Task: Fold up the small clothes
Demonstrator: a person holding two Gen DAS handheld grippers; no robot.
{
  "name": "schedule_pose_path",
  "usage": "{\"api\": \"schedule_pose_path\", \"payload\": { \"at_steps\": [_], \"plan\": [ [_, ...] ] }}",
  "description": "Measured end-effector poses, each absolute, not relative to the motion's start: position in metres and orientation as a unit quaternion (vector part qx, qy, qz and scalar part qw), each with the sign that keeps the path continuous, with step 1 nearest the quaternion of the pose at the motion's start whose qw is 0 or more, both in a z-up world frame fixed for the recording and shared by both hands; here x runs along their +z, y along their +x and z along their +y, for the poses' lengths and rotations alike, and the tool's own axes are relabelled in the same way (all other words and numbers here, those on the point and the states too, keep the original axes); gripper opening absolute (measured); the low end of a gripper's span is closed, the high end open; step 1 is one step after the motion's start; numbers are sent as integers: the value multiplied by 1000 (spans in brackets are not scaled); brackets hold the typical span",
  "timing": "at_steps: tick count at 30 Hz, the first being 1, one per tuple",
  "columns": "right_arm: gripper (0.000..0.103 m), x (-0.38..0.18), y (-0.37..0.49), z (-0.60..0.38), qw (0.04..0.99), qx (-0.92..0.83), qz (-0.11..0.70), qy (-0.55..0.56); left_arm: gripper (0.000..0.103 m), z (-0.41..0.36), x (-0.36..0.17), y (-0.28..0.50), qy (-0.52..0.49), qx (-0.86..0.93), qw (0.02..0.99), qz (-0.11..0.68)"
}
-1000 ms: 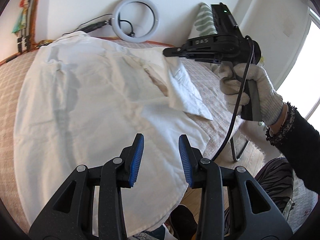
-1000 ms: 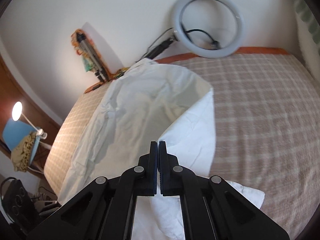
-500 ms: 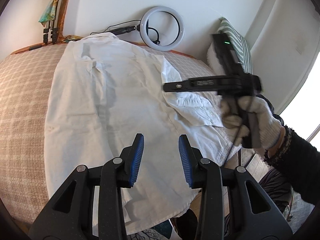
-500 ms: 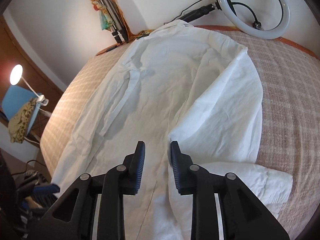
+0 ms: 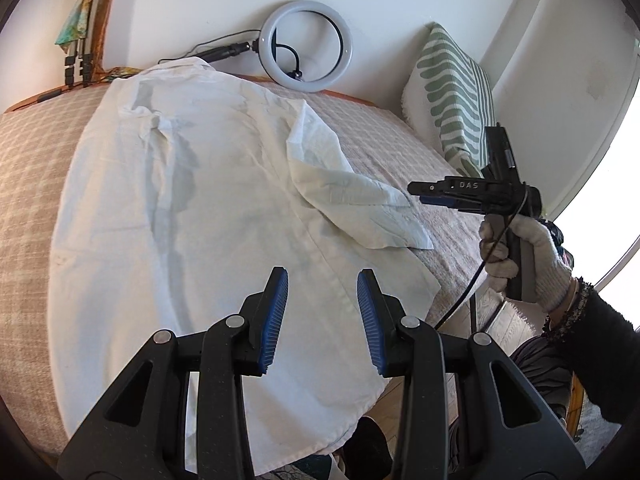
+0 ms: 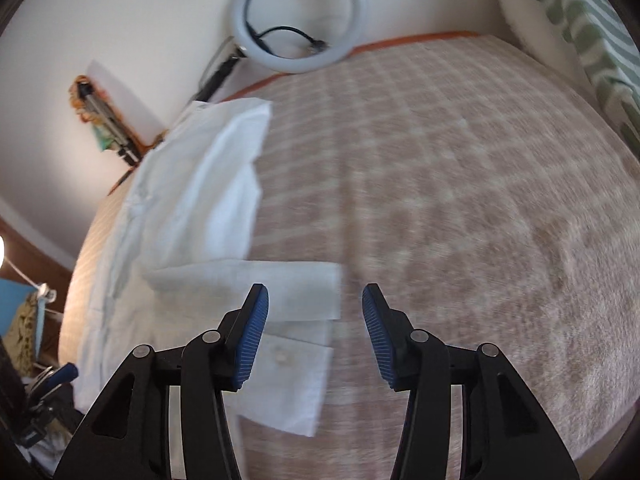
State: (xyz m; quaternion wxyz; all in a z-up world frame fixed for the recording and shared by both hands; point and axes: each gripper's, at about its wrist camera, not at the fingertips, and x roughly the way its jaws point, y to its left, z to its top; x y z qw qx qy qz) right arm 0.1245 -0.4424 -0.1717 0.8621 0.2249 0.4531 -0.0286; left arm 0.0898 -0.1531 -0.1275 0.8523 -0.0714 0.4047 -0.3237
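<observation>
Right gripper (image 6: 315, 330) hangs over the sleeve (image 6: 256, 284), jaws opening and empty. Left gripper (image 5: 322, 312) is open above the shirt (image 5: 192, 208), spread on the bed (image 6: 460, 200). Sleeve fold seems laid, though blurred; next, regrip the near hem.

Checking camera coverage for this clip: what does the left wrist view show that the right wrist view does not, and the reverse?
Only the left wrist view shows the gloved hand holding the right gripper from the side, off the bed's edge, plus the whole spread white shirt under the left gripper.

Only the right wrist view shows a lamp and a blue object at its left edge, and the sleeve cuff close up between the opening, empty jaws.

Both share the shirt, the checked bedspread, the ring light and the green-striped pillow.
</observation>
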Motion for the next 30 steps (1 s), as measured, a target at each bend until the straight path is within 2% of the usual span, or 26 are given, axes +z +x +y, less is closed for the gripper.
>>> {"api": "schedule_pose_path", "payload": {
  "at_steps": [5, 7, 9, 14, 21, 25, 30],
  "plan": [
    [50, -184, 136, -439, 865, -18, 457, 206, 36, -158, -131, 92, -81, -319, 849, 414],
    [44, -184, 142, -431, 871, -16, 455, 183, 36, -159, -131, 93, -80, -314, 850, 415],
    [4, -187, 145, -427, 875, -8, 453, 168, 36, -158, -131, 93, -80, -311, 851, 416],
    [2, -172, 138, -425, 891, 8, 424, 164, 36, -149, -129, 95, -93, -306, 853, 413],
    [2, -107, 101, -374, 923, 100, 350, 123, 36, -133, -125, 103, -128, -299, 849, 416],
    [2, -94, 88, -311, 918, 175, 353, 55, 36, -121, -120, 105, -144, -284, 855, 411],
    [3, -107, 76, -244, 877, 269, 398, -5, 36, -108, -120, 106, -174, -287, 845, 416]
  ]
}}
